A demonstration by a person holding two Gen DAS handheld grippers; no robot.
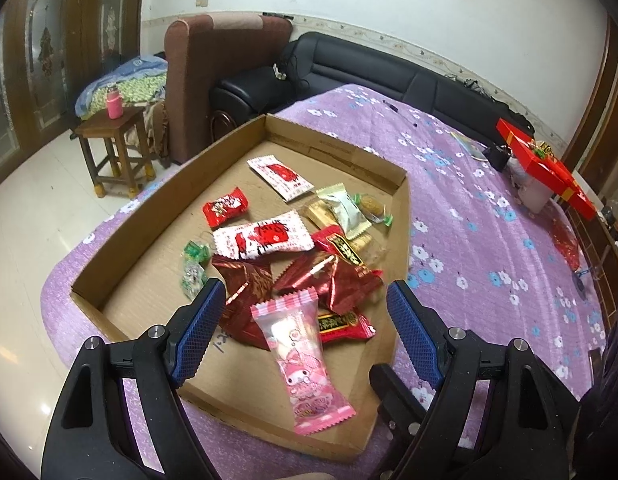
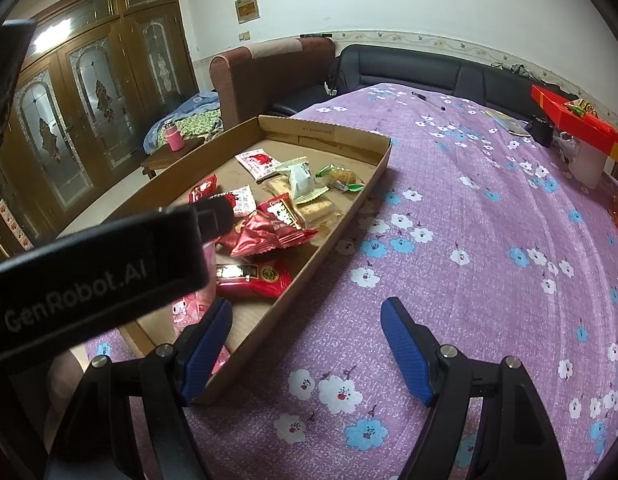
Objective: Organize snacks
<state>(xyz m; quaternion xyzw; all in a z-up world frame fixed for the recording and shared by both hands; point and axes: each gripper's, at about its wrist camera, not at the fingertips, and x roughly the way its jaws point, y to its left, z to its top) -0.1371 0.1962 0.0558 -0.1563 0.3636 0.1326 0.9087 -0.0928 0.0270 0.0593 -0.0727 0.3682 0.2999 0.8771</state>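
Pink snack pkt (image 1: 303,364) betw. open, empty left tool (image 1: 305,304) pads, long axis along tool. Right tool (image 2: 307,320) open, empty, beside tray (image 2: 341,216).

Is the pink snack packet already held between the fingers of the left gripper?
No. The left gripper is open, and the pink snack packet lies flat in the cardboard tray without touching either pad.

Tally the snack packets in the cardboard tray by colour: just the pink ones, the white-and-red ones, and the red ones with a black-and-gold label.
Pink packet: 1
White-and-red packets: 2
Red packets with a black-and-gold label: 2
Total: 5
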